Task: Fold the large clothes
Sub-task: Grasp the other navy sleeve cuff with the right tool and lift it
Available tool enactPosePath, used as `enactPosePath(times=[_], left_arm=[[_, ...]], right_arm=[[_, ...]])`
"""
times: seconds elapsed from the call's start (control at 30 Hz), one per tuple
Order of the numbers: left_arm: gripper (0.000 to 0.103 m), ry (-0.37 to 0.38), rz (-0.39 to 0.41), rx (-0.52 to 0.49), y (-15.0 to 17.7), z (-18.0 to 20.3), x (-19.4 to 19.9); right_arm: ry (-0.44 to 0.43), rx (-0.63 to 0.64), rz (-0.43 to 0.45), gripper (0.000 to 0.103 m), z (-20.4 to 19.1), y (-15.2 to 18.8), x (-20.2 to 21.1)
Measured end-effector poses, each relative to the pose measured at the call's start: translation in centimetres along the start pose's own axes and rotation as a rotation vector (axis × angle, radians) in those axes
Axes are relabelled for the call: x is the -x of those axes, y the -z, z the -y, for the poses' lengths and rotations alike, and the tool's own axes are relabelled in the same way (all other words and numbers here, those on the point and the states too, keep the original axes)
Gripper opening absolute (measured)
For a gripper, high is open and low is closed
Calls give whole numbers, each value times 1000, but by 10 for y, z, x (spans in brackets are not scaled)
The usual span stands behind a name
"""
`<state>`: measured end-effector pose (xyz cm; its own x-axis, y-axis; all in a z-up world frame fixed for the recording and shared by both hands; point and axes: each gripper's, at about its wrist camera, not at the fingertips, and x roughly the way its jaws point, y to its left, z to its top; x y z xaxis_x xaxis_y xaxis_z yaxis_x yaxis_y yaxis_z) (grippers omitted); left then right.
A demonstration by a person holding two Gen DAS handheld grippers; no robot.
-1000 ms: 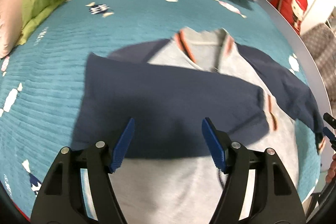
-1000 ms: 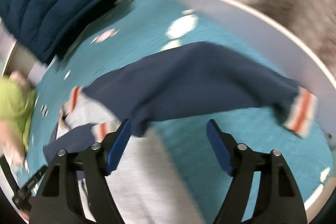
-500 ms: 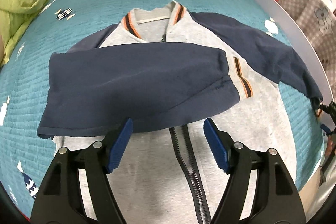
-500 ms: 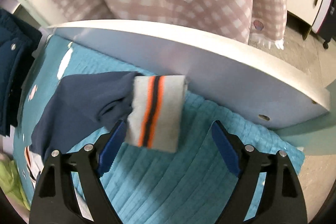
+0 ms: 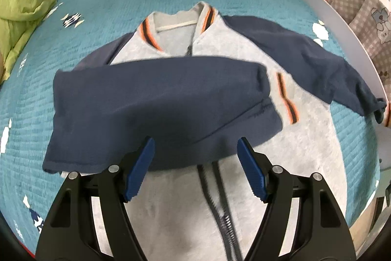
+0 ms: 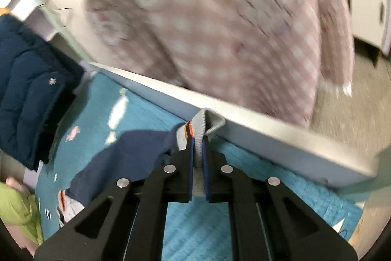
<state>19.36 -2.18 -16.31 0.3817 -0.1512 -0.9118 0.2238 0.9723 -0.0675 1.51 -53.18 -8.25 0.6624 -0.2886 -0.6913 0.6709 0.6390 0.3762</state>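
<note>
Much of the right wrist view is smeared by motion blur: a pink checked blanket [image 6: 220,16] behind the bed is only a soft pattern, and a navy padded coat [image 6: 29,89] at the far left is cut off by the frame edge. In the left wrist view the lower hem of the jacket [image 5: 171,199] runs out of frame behind the gripper arms, and the right gripper itself cannot be seen there.

No containers appear in either view.

The jacket, grey-bodied with navy sleeves, orange-and-black striped collar and a front zip, lies face up on a teal quilted bedspread [image 5: 102,16]. One navy sleeve [image 5: 151,99] is folded flat across the chest, its striped cuff resting on the grey front. The other sleeve [image 5: 317,65] stretches out toward the bed's pale edge.

The left gripper [image 5: 195,168] hovers over the jacket with jaws spread wide and nothing between them. The right gripper [image 6: 198,158] has its jaws closing, the pads clamped on the outstretched sleeve's striped cuff [image 6: 198,129] at the bed edge
</note>
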Motion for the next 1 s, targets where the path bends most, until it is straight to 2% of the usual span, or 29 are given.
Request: enactPosePath(times=[0.1, 0.17, 0.2, 0.27, 0.37, 0.43, 0.5, 0.57, 0.6, 0.63, 0.77, 1.0], left_arm=[[71, 65, 24, -4, -18, 10, -2], [63, 113, 14, 4, -36, 20, -10], [54, 149, -4, 21, -47, 25, -16], [53, 222, -15, 50, -62, 34, -23], [37, 297, -16, 51, -76, 51, -33], [21, 328, -41, 41, -84, 66, -47], [9, 329, -69, 35, -88, 77, -67], [4, 221, -135, 56, -88, 83, -106], [3, 225, -127, 82, -87, 82, -114], [3, 229, -87, 97, -89, 82, -116], [2, 191, -107, 70, -95, 91, -117], [2, 223, -111, 80, -99, 90, -124]], right_arm=[[-54, 104, 28, 6, -30, -7, 11], [-101, 138, 18, 6, -52, -10, 13], [-133, 142, 8, 6, -61, -11, 13], [-187, 150, -6, 6, -75, -14, 12], [-247, 168, -27, 5, -99, -12, 12], [-285, 200, -29, 5, -117, -12, 15], [-314, 214, -32, 5, -134, -14, 17], [-357, 213, -34, 5, -142, -15, 21], [-378, 216, -36, 5, -148, -17, 23], [-403, 223, -34, 5, -155, -18, 28], [-479, 250, -30, 5, -180, -21, 42], [-590, 318, -55, 5, -227, -8, 66]])
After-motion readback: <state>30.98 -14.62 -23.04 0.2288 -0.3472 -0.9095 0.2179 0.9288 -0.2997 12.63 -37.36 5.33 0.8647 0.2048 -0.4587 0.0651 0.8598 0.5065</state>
